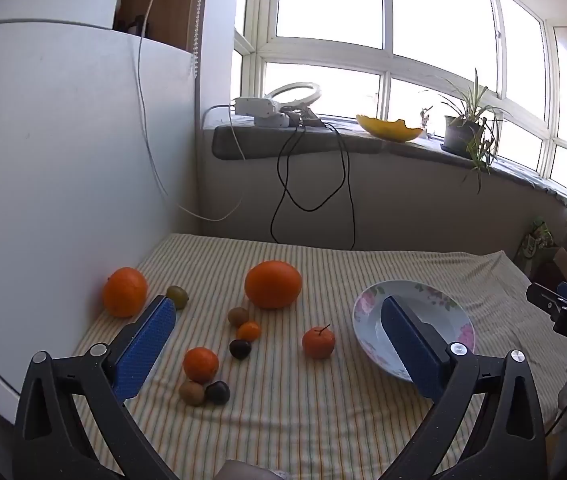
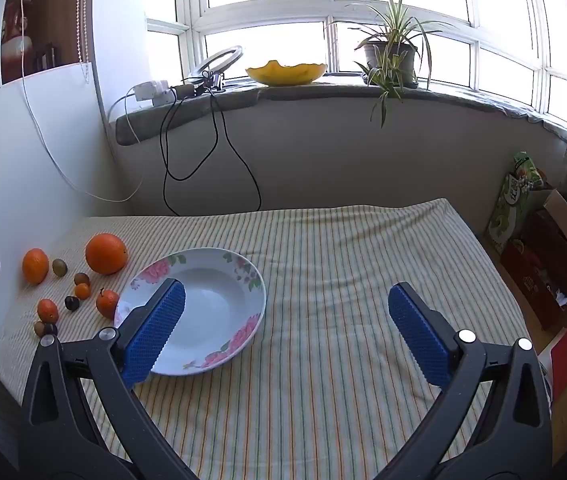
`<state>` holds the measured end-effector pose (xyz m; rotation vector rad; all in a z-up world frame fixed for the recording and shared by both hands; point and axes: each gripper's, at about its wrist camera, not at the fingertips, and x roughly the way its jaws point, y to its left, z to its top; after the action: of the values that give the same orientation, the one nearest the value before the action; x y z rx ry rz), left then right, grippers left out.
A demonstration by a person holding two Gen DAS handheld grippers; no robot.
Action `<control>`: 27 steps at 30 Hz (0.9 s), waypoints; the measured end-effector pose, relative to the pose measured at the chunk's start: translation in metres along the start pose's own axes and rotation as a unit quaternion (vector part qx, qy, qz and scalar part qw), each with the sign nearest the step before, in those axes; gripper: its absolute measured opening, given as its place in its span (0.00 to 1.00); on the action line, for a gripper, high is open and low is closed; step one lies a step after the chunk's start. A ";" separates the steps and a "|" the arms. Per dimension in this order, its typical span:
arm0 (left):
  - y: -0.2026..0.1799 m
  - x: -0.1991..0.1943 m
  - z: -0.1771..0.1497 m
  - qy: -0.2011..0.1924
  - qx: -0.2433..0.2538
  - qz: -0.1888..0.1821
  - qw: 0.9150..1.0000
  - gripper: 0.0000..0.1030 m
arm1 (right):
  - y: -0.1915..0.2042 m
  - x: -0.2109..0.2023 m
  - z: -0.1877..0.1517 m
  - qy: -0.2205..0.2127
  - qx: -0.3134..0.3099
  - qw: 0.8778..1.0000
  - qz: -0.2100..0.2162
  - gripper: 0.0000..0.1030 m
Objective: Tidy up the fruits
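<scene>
Fruits lie on the striped tablecloth (image 1: 323, 412): a big orange (image 1: 273, 284), a second orange (image 1: 125, 291) by the wall, a tangerine with a stem (image 1: 318, 342), another tangerine (image 1: 200, 364), a tiny orange fruit (image 1: 249, 330), kiwis (image 1: 191, 393) and dark plums (image 1: 240, 348). An empty floral plate (image 1: 371, 300) sits to their right and also shows in the right wrist view (image 2: 219, 268). My left gripper (image 1: 279, 312) is open and empty above the fruits. My right gripper (image 2: 287, 300) is open and empty, right of the plate.
A white panel (image 1: 63, 160) borders the table on the left. Black cables (image 1: 311, 184) hang from the windowsill, which holds a yellow melon rind (image 2: 286, 72) and a potted plant (image 2: 391, 52). Boxes and a green bag (image 2: 515, 200) stand beyond the table's right edge.
</scene>
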<state>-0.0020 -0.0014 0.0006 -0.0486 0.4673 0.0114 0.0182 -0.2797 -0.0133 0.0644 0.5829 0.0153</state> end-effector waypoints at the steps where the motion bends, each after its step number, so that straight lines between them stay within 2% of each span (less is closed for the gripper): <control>1: -0.001 -0.001 0.000 -0.001 0.001 -0.001 1.000 0.99 | 0.000 0.000 0.000 -0.002 0.001 1.000 0.000 1.00; 8: 0.007 0.004 0.002 0.012 -0.013 0.000 1.000 0.99 | 0.000 0.000 0.000 0.001 0.000 1.000 0.000 1.00; 27: 0.008 0.002 0.003 0.008 -0.006 -0.001 1.000 0.99 | 0.003 -0.001 0.002 -0.001 -0.004 1.000 0.004 1.00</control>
<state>0.0013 0.0069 0.0018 -0.0617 0.4841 0.0129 0.0184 -0.2764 -0.0111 0.0584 0.5797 0.0257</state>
